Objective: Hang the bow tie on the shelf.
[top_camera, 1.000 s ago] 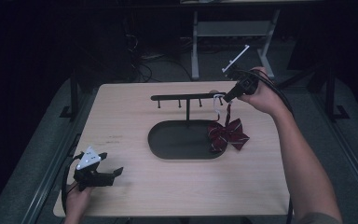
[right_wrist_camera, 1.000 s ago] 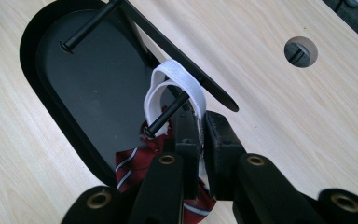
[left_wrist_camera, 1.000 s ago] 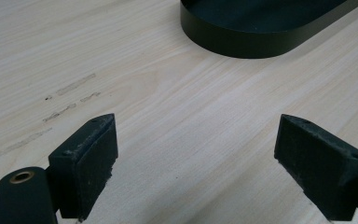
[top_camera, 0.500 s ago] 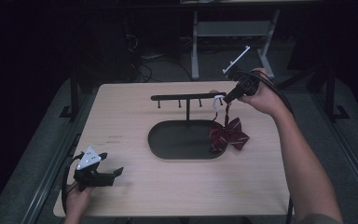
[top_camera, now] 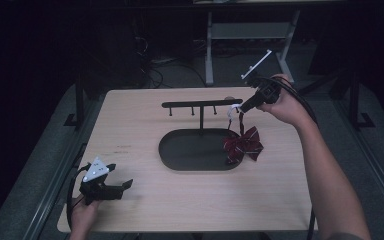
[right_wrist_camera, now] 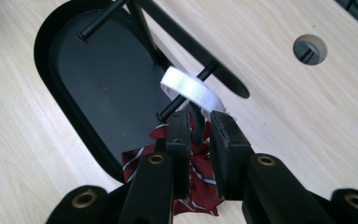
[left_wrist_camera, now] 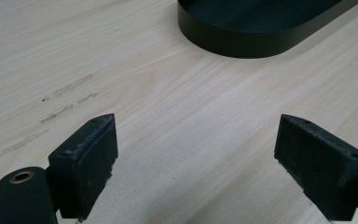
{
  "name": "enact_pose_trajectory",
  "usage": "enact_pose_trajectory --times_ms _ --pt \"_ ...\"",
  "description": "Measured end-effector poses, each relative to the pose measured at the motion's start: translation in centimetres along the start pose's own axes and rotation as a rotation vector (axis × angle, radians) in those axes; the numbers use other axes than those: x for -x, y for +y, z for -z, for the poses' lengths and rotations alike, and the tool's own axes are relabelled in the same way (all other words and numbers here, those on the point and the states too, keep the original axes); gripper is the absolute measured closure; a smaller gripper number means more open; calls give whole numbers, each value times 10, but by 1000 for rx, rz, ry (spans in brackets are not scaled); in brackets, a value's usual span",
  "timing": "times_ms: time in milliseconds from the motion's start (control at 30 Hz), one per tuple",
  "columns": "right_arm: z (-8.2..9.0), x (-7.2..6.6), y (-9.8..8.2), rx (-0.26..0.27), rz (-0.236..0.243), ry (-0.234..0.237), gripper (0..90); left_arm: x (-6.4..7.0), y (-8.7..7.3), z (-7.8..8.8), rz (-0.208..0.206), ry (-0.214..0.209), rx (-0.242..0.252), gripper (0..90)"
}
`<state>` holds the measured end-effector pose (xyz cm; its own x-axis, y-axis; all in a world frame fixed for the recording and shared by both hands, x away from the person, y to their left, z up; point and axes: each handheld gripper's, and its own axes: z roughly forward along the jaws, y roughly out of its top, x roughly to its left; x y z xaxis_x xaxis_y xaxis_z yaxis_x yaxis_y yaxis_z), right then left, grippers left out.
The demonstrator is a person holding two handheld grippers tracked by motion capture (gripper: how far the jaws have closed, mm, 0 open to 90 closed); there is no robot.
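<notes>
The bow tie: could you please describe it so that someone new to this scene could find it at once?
Start at the black oval tray in the middle of the wooden table, with a hook rack standing on it. At the tray's right end, below the right gripper, hangs the bow tie. It is dark red with pale stripes, on a white band.

The table (top_camera: 190, 200) is pale wood with a fine straight grain and a few faint grey smudges; the oval tray (top_camera: 180, 155) and its hook rack (top_camera: 202, 104) are matt black; the bow tie (top_camera: 243, 146) is dark red with thin white and dark stripes; its loop (right_wrist_camera: 192, 90) is plain white; the jaws of both grippers are black, and brass-coloured rivets dot their arms.
</notes>
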<state>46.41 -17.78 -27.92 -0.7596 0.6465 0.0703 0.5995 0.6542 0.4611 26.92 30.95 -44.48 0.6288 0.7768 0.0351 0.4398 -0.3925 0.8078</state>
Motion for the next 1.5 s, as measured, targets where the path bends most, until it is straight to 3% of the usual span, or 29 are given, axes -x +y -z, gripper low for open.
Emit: enact_pose_trajectory --times_ms 733,1500 --pt "-1 3 -26 22 -33 37 728 2 0 1 -4 1 1 131" --pt "-1 4 -57 63 -60 69 612 5 0 -1 -20 1 -2 131"
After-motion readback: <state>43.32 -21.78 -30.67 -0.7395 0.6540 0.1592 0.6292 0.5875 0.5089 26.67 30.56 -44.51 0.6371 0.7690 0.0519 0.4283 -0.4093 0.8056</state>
